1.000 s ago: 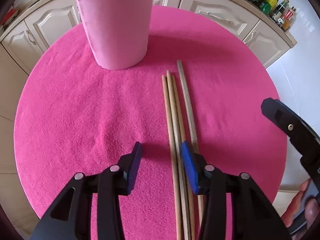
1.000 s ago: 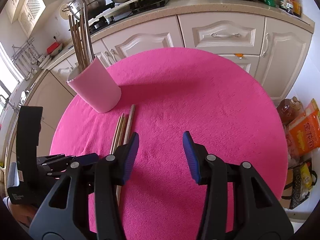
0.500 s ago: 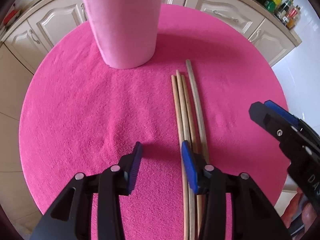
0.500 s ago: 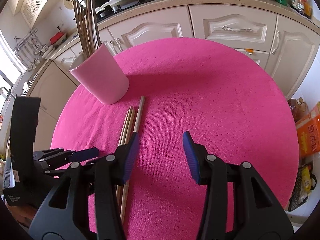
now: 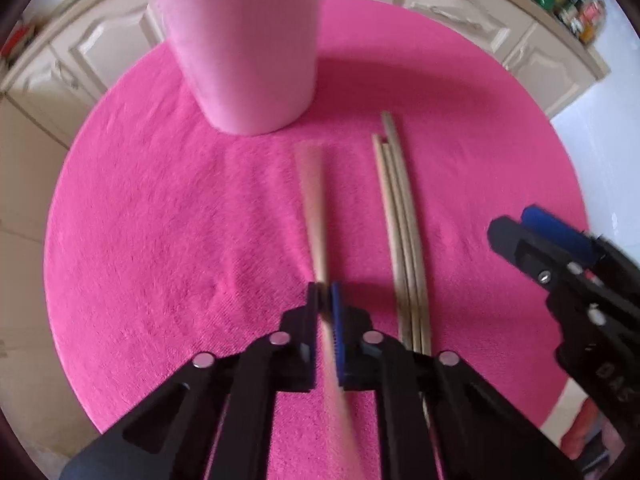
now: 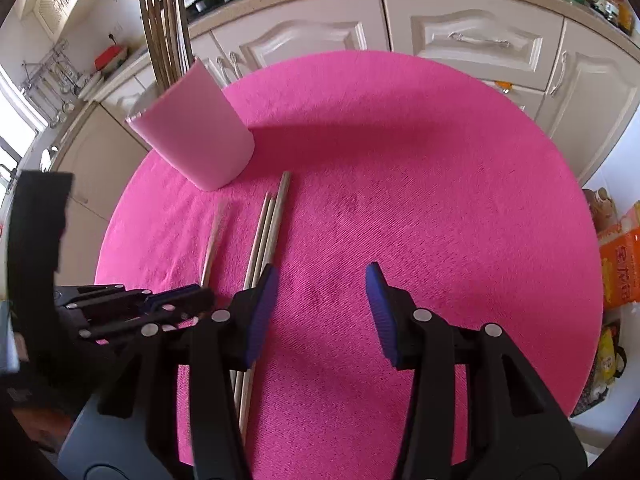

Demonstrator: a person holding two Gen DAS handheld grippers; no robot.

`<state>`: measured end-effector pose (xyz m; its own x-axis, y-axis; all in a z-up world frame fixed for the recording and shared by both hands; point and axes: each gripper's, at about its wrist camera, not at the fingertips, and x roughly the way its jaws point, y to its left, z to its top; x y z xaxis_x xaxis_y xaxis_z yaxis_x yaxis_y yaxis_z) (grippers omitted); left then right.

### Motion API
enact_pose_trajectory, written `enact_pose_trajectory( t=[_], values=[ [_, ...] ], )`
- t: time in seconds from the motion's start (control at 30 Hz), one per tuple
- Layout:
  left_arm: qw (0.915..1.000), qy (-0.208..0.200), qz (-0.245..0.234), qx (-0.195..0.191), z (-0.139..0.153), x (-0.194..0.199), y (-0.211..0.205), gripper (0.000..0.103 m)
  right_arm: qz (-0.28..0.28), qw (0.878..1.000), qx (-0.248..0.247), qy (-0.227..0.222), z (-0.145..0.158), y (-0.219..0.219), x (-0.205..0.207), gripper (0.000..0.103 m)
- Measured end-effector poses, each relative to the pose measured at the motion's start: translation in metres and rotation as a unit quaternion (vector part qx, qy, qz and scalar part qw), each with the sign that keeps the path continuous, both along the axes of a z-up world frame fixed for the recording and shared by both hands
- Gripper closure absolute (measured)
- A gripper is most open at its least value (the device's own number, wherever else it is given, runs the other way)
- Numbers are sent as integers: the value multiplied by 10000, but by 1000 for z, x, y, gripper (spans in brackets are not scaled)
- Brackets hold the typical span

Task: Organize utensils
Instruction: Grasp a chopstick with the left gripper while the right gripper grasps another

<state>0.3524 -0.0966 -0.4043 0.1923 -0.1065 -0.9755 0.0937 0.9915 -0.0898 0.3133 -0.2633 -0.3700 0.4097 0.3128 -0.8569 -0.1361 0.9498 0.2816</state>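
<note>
My left gripper [image 5: 325, 294] is shut on one wooden chopstick [image 5: 314, 204], blurred with motion, its tip toward the pink holder [image 5: 244, 48]. Three more chopsticks [image 5: 404, 232] lie side by side on the pink tablecloth to its right. In the right wrist view the held chopstick [image 6: 212, 240] lies left of the three loose ones [image 6: 266, 232], and the left gripper [image 6: 176, 300] shows at the lower left. The pink holder [image 6: 196, 136] has several chopsticks [image 6: 164, 24] standing in it. My right gripper [image 6: 320, 308] is open and empty above the cloth, right of the loose chopsticks.
The round table [image 6: 400, 160] has a pink cloth. Cream kitchen cabinets [image 6: 472, 40] run behind it. Bottles and orange packets [image 6: 620, 264] stand on the floor at the right. My right gripper also shows in the left wrist view [image 5: 560, 256].
My left gripper has shut on one chopstick and drawn it left, away from the other three. The right gripper has stayed open and moved closer to the holder.
</note>
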Motion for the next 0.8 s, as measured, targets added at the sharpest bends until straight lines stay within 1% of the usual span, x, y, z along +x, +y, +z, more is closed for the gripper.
enact_pose_trajectory(
  t=[0.1,0.13,0.2,0.23,0.27,0.43,0.53,0.67,0.8],
  values=[
    [9998,-70,165,-37,7,0,14,98,132,9997,3,201,-3,11,5,60],
    [9997,-98,221,-93,10,-1,18,98,201,9994,-11,267,-5,16,7,69],
    [9994,-156,269,-116,14,-4,27,98,286,9986,-83,446,-9,24,12,71],
    [9993,-191,286,-117,17,-5,29,97,309,9982,-136,503,-11,28,14,74],
    [9992,-212,299,-128,19,-9,34,98,337,9977,-211,554,-12,32,15,76],
    [9986,-312,395,-192,26,-9,41,98,435,9961,-324,691,-17,44,16,78],
    [9985,-352,392,-161,27,-11,49,98,465,9951,-447,751,-19,48,16,78],
    [9983,-354,424,-180,28,-12,52,98,368,9946,-596,770,-19,49,13,78],
    [9983,-368,407,-184,29,-16,56,98,237,9945,-521,874,-22,39,11,79]
  ],
)
